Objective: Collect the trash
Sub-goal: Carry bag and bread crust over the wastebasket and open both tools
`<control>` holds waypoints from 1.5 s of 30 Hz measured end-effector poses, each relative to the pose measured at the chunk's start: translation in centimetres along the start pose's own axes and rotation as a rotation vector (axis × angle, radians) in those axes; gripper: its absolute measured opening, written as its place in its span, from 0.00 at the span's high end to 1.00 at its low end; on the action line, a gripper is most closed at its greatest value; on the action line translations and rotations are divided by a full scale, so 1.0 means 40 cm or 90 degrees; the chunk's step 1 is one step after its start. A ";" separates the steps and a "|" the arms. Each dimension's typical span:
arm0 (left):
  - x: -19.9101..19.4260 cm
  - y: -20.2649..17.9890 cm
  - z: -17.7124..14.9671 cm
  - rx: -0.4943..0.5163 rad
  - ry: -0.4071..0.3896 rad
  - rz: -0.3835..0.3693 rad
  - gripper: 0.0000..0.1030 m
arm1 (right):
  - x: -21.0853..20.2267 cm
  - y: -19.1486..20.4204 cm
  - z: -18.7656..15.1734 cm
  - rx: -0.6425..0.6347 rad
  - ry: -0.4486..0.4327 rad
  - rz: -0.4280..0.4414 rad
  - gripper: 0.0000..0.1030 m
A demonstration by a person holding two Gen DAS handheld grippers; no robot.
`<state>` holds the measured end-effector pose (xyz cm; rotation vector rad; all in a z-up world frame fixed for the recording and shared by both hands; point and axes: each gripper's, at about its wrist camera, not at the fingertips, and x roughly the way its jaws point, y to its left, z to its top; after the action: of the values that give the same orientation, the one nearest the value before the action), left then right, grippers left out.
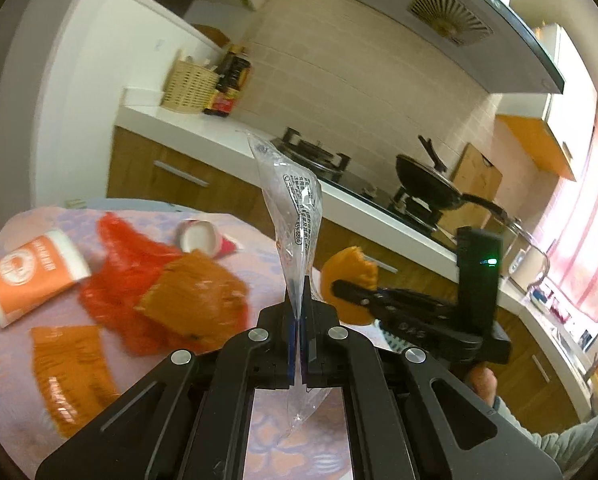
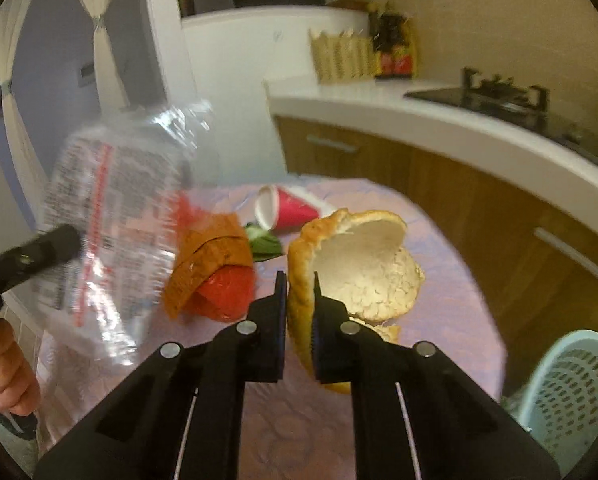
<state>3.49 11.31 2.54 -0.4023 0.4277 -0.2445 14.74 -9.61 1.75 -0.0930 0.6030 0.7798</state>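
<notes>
Beside table [image 2: 439, 280], seemingly a basket [image 2: 571, 392].

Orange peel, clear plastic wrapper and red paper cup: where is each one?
Orange peel [image 2: 363, 276]: right wrist view, on its pale inner side.
Clear plastic wrapper [image 1: 295, 200]: left wrist view, on its printed middle.
Red paper cup [image 2: 289, 208]: right wrist view, on its red side.

Your clear crinkled plastic wrapper [image 1: 295, 204] carries black print, only the digits "6866" legible. Left of it, the orange-and-white paper cup [image 1: 33, 276] shows a white round logo, unreadable.
</notes>
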 end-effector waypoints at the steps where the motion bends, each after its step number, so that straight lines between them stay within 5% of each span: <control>1: 0.015 -0.021 0.001 0.003 0.004 -0.012 1.00 | -0.023 -0.017 -0.003 0.007 -0.006 -0.006 0.92; 9: 0.189 -0.200 -0.011 0.049 0.064 -0.081 1.00 | -0.213 -0.197 -0.066 0.073 -0.025 -0.083 0.92; 21: 0.478 -0.412 -0.094 0.070 0.162 -0.155 1.00 | -0.309 -0.456 -0.192 0.189 0.003 -0.195 0.92; 36: 0.758 -0.511 -0.193 0.099 0.290 -0.116 1.00 | -0.229 -0.630 -0.322 0.316 0.123 -0.211 0.90; 39: 0.779 -0.515 -0.201 0.105 0.303 -0.103 0.83 | -0.218 -0.648 -0.325 0.326 0.148 -0.221 0.88; 41: 0.787 -0.518 -0.207 0.107 0.308 -0.097 0.58 | -0.210 -0.660 -0.329 0.334 0.168 -0.226 0.86; 45: 0.800 -0.515 -0.220 0.109 0.318 -0.091 0.56 | -0.206 -0.660 -0.339 0.338 0.196 -0.232 0.84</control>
<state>24.81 -19.91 -7.25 -0.1989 0.8632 -0.5220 21.81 -37.72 -8.65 0.1650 1.0348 0.2350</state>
